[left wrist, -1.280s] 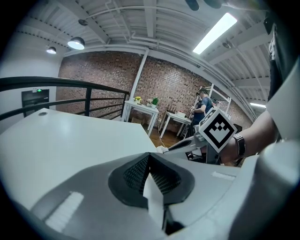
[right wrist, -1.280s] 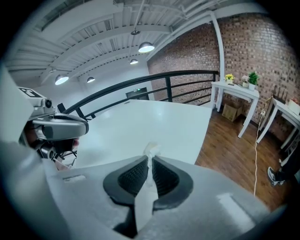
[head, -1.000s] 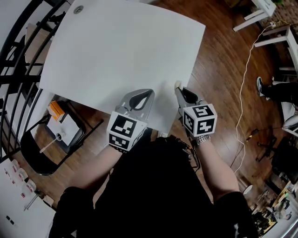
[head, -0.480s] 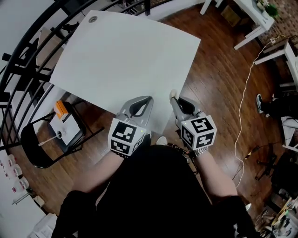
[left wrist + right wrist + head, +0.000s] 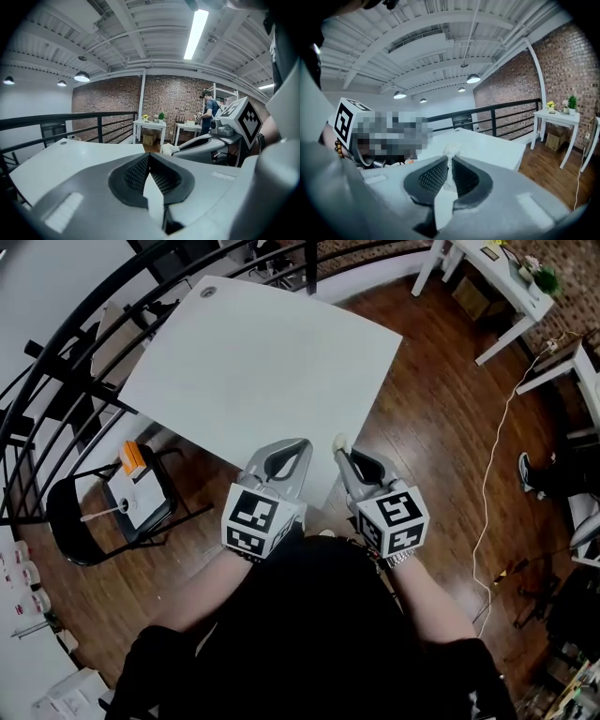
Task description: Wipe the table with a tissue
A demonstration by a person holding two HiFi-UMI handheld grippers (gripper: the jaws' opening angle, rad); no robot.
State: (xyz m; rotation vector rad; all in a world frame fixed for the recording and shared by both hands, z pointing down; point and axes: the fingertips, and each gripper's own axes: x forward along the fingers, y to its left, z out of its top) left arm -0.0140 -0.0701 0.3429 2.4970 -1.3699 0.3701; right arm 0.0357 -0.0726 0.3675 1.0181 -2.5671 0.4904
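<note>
Left gripper [image 5: 301,443]: I see its jaws closed on nothing.
Right gripper [image 5: 339,448]: pinching the small crumpled white tissue [image 5: 451,150].
Tissue: over the white rectangular counter's [image 5: 262,362] near edge.

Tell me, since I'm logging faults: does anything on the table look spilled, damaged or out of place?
Nothing stands out. The table looks clean and unmarked; the right gripper is shut on a tissue by its near edge, the left gripper shut and empty.
</note>
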